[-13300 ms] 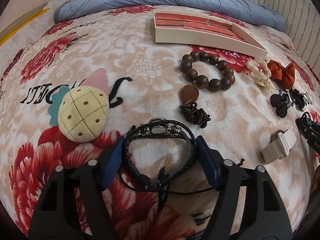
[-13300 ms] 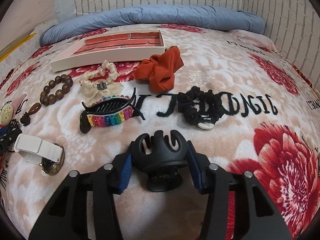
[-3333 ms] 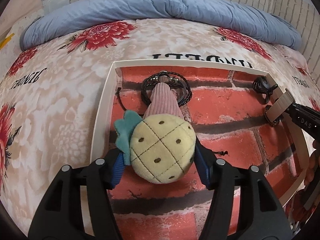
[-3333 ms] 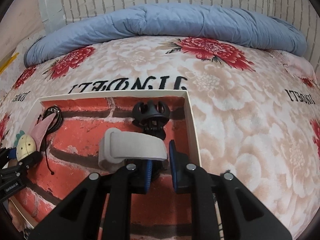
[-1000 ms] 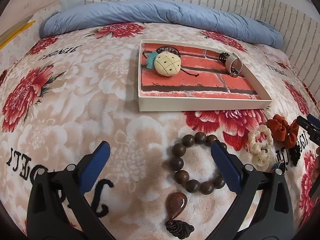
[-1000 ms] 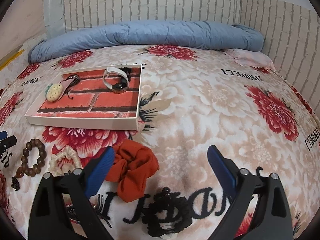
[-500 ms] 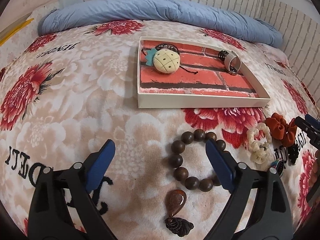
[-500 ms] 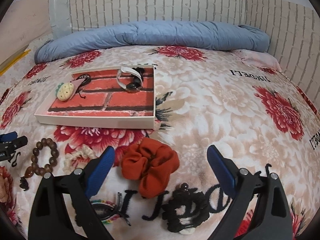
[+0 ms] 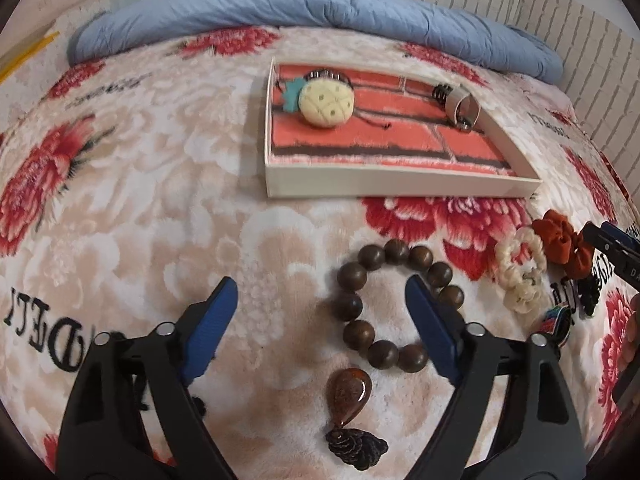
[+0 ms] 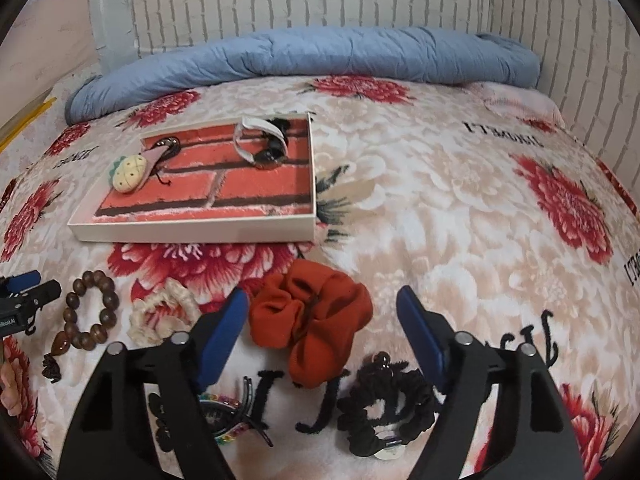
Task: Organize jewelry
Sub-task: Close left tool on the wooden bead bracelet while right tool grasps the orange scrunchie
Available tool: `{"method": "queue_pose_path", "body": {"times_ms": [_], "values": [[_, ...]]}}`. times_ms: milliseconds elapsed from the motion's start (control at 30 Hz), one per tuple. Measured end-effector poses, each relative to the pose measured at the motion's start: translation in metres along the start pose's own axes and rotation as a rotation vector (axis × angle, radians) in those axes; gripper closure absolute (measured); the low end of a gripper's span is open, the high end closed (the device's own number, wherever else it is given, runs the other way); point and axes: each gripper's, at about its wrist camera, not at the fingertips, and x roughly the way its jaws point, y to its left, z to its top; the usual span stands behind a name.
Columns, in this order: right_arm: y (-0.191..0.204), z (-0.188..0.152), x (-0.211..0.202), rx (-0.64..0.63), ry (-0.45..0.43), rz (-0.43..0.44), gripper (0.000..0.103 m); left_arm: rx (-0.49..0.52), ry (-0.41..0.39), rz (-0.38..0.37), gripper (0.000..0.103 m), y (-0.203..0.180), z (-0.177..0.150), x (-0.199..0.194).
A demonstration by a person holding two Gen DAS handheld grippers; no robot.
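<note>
My left gripper is open and empty, low over the blanket; its right finger overlaps the wooden bead bracelet, whose amber pendant and dark tassel lie just below. My right gripper is open and empty, its jaws either side of the rust-orange scrunchie. The white tray with a brick-pattern floor holds the pineapple plush, a black braided bracelet behind it, a white watch and a black claw clip. The tray also shows in the right wrist view.
A cream scrunchie lies between beads and orange scrunchie. A black scrunchie and a rainbow-beaded black claw clip lie near my right gripper. A rolled blue quilt lines the far edge under the brick wall. The bed is a floral blanket.
Both grippers have moved forward and lower. The bead bracelet now sits partly between my left jaws, and the orange scrunchie sits between my right jaws. Nothing was grasped.
</note>
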Motion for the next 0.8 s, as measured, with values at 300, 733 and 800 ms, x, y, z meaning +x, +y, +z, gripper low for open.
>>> {"method": "queue_pose_path", "body": {"times_ms": [300,733,800], "values": [[-0.01,-0.006,0.021,0.021,0.039,-0.012,0.038,-0.012,0.059,0.014,0.032,-0.001,-0.004,0.032],[-0.014,-0.006,0.038,0.053,0.068,0.03,0.068,0.008,0.043,0.077,0.068,-0.005,0.001,0.034],[-0.016,-0.006,0.038,0.065,0.066,0.037,0.074,0.007,0.044,0.071,0.08,-0.004,0.001,0.033]]}}
